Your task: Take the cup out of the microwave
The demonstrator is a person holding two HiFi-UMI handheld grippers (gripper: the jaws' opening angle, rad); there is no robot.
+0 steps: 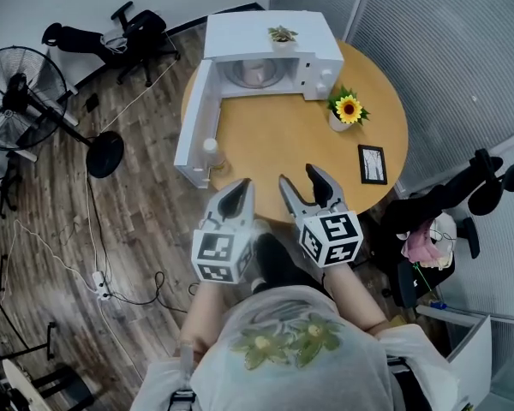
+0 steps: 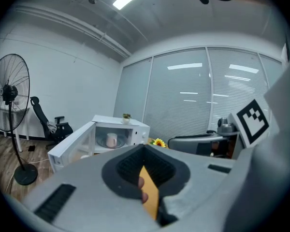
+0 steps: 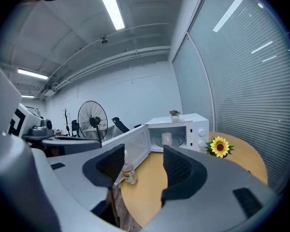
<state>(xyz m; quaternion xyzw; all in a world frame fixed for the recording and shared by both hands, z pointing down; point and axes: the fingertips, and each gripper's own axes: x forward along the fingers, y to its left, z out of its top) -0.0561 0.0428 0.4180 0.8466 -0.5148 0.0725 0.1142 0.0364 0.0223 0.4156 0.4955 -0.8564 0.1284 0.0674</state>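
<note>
A pale pink cup (image 1: pixel 255 73) stands on the turntable inside the white microwave (image 1: pixel 274 37), whose door (image 1: pixel 194 122) hangs open to the left. The left gripper view shows the same cup (image 2: pixel 111 140) far ahead, and so does the right gripper view (image 3: pixel 166 139). Both grippers hover over the near edge of the round wooden table (image 1: pixel 283 139), well short of the microwave. My left gripper (image 1: pixel 239 188) has its jaws together, with nothing in them. My right gripper (image 1: pixel 300 178) stands open and empty.
A small jar (image 1: pixel 210 149) stands on the table by the open door. A sunflower pot (image 1: pixel 348 110) and a picture frame (image 1: pixel 373 163) sit at the right. A little plant (image 1: pixel 282 34) tops the microwave. A floor fan (image 1: pixel 21 92) and cables lie left; office chairs stand around.
</note>
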